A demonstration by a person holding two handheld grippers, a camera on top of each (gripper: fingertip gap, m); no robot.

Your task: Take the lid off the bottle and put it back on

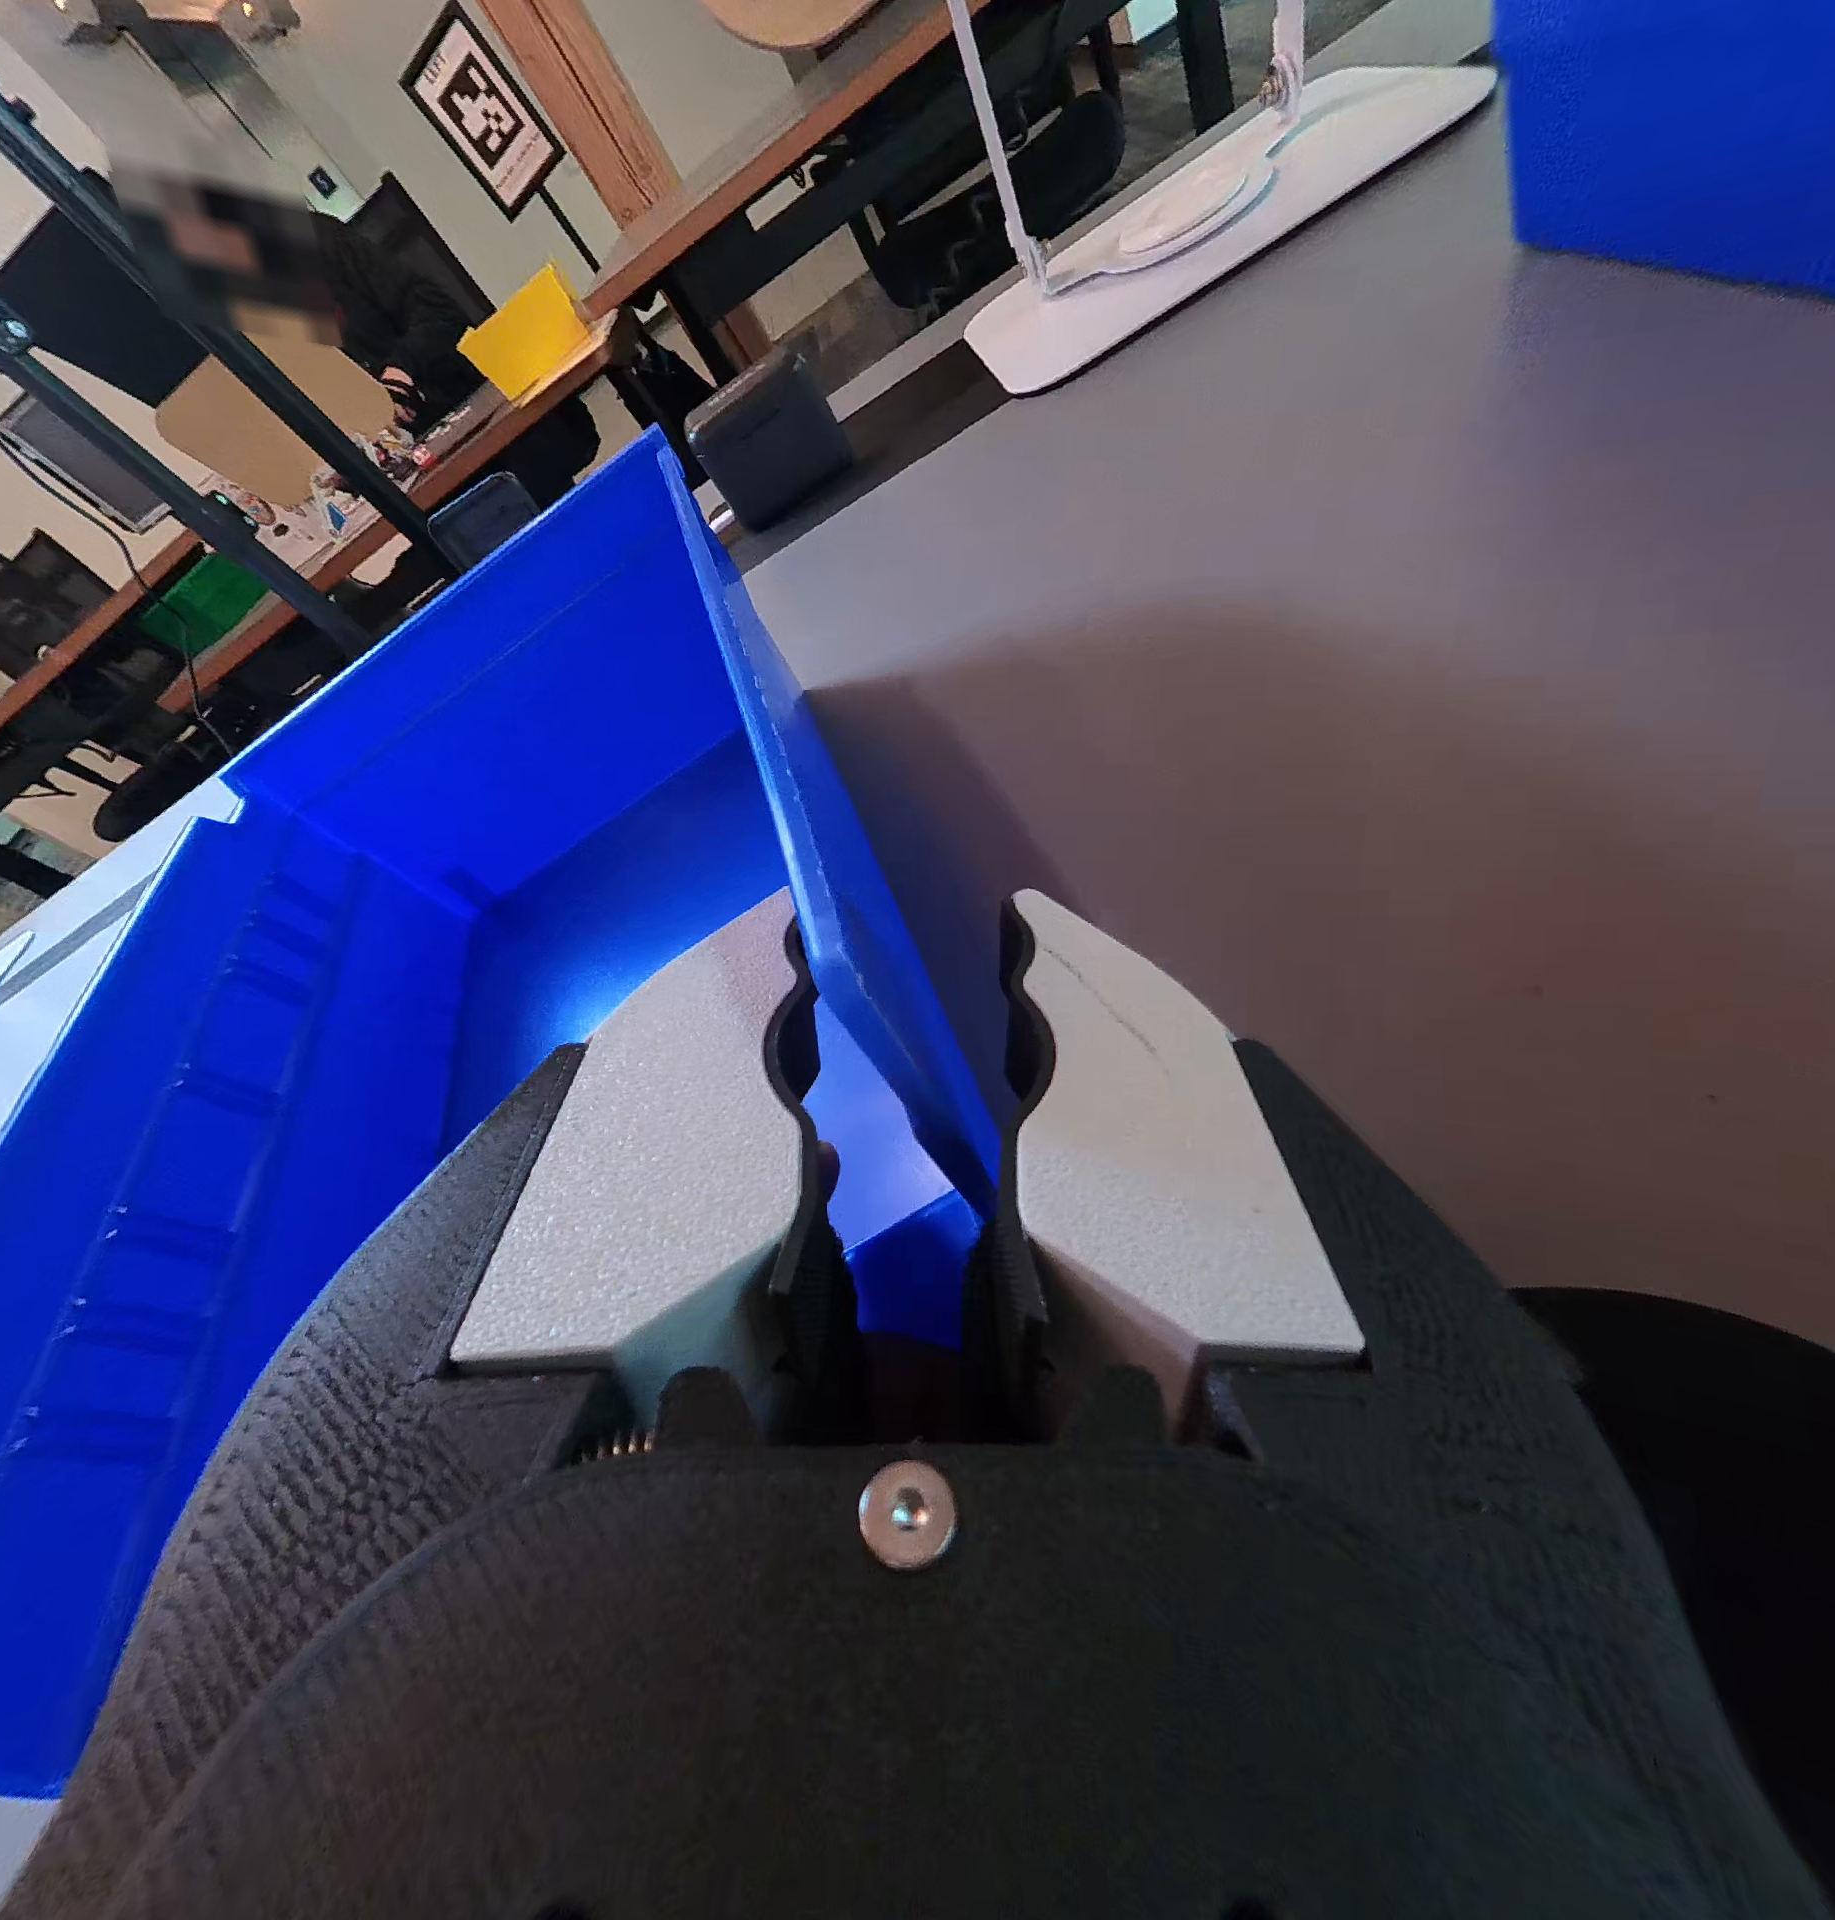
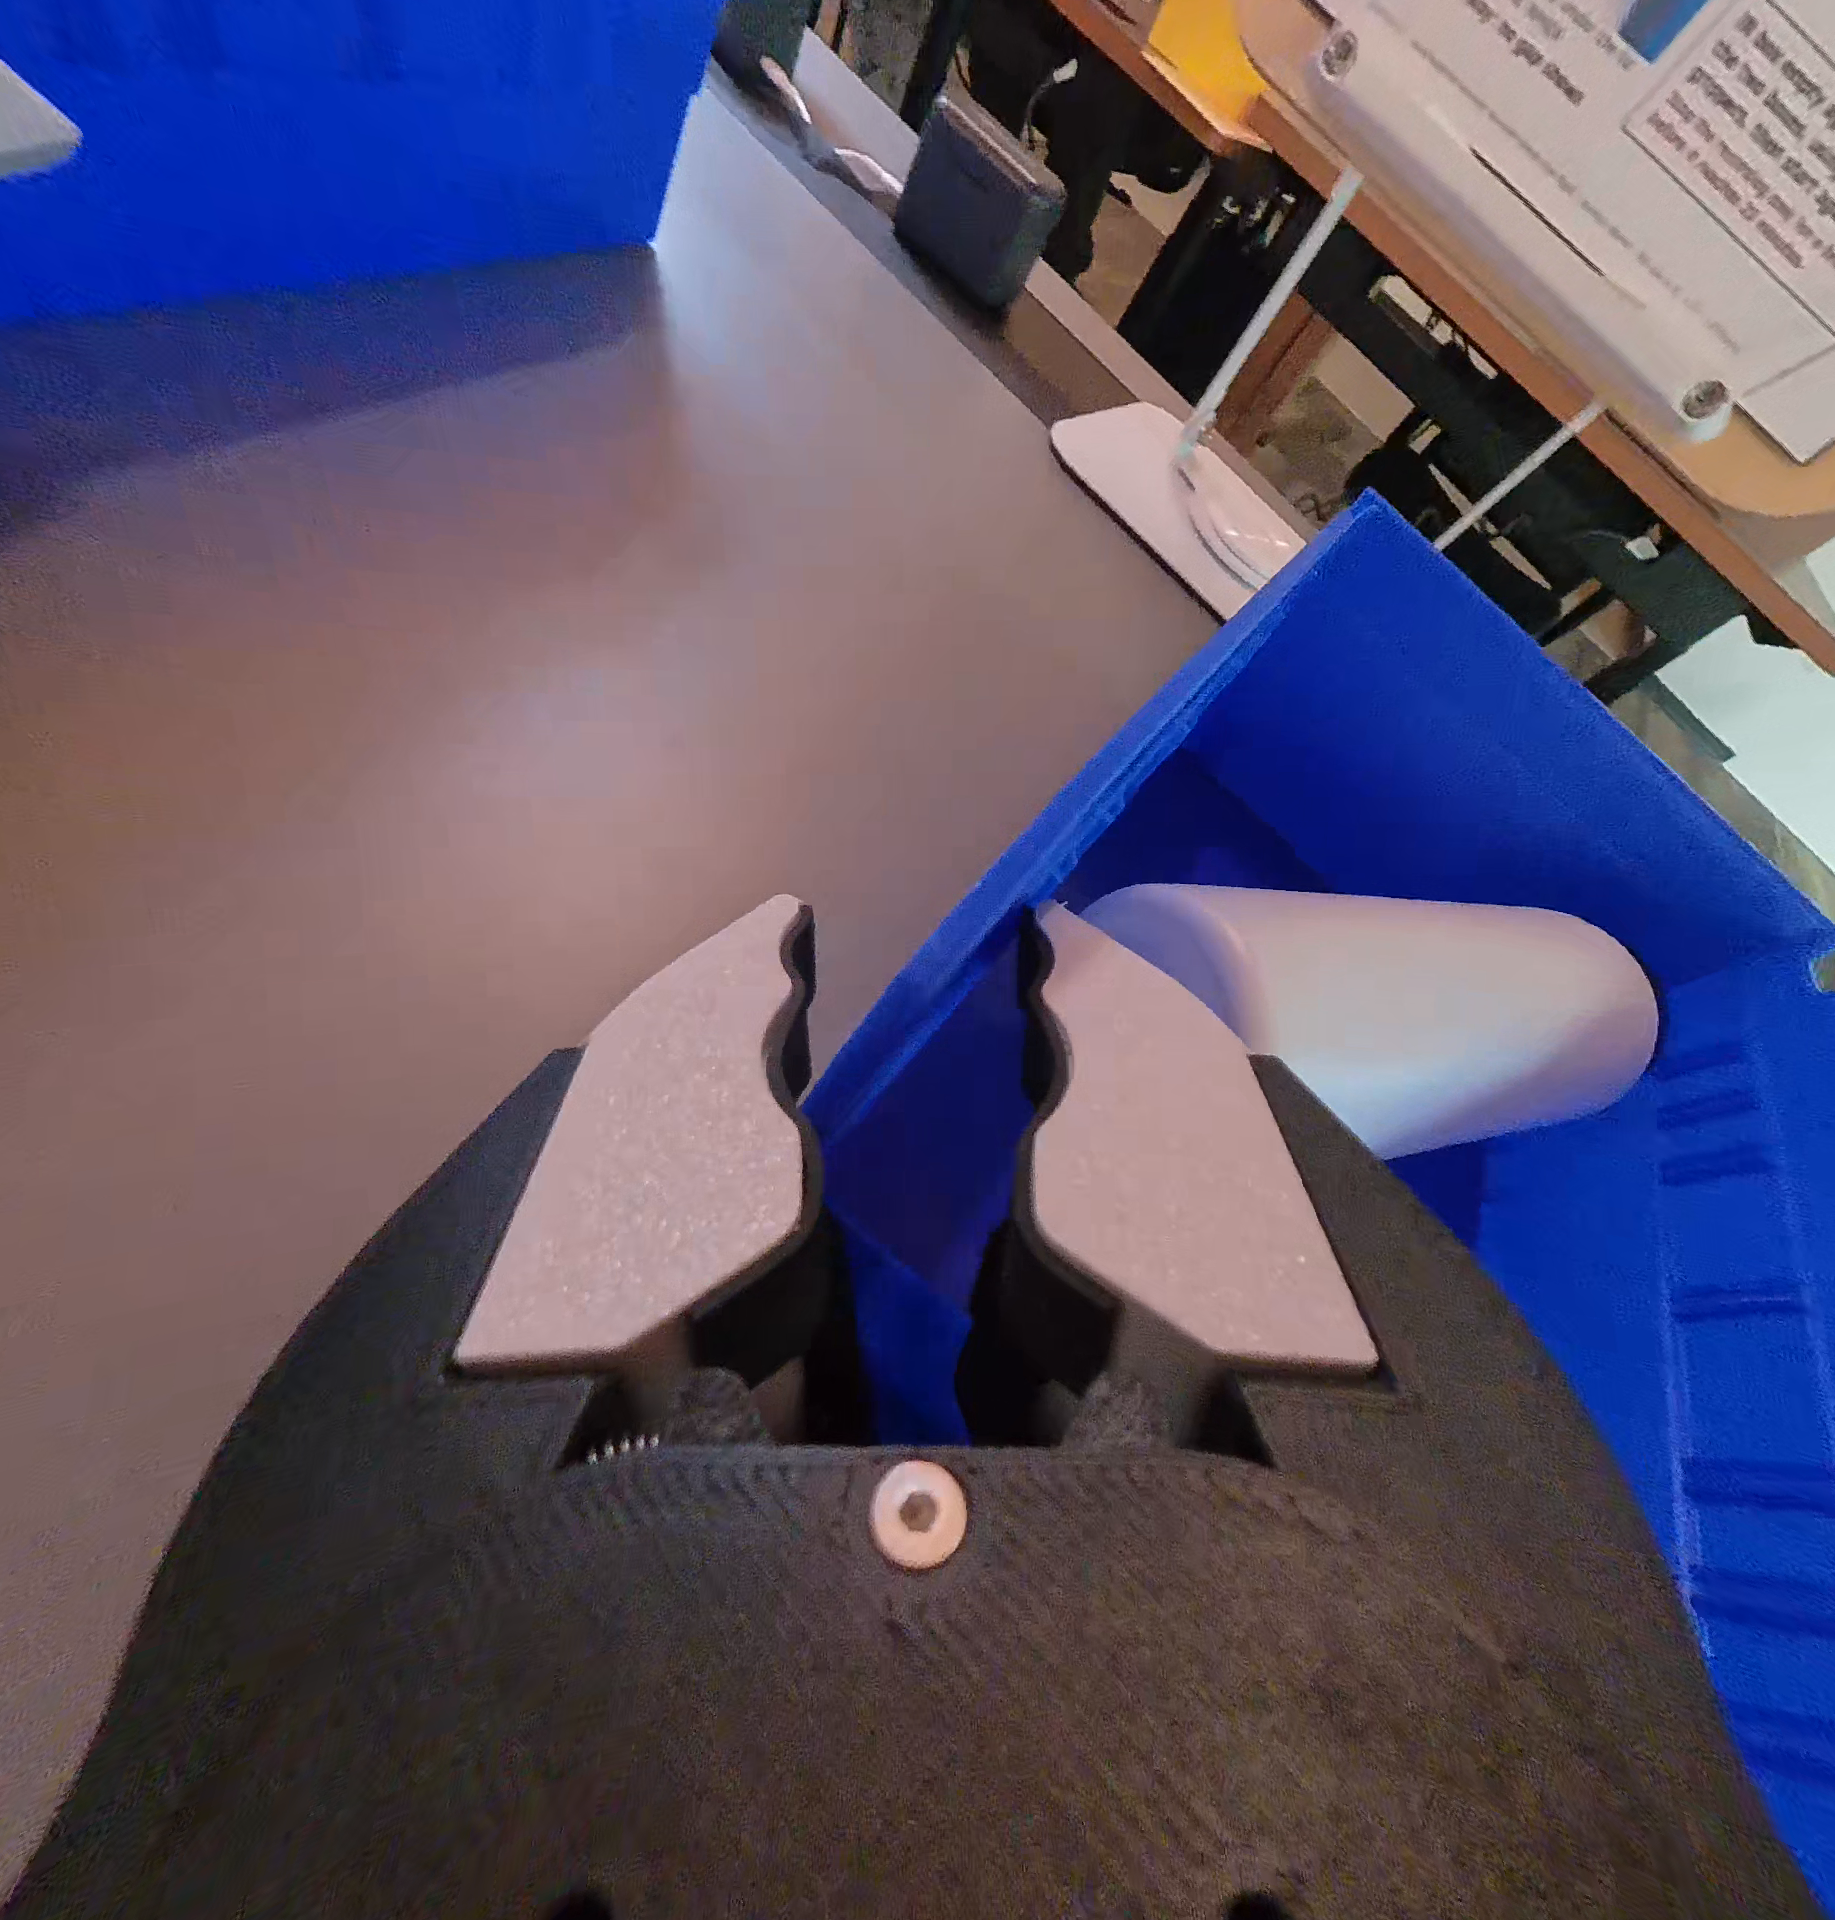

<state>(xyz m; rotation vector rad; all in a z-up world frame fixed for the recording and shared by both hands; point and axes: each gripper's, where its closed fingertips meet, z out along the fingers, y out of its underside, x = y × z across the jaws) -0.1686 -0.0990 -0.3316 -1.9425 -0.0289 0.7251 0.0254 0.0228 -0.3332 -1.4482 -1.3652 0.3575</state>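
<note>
Bottle lies untouched in your right blue bin, so with both grippers' jaws spread astride bin walls, you next reach in and grasp it.

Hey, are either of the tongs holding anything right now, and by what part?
Nothing held. Left tongs straddle a blue bin's wall, right tongs another bin's; both open.
</note>
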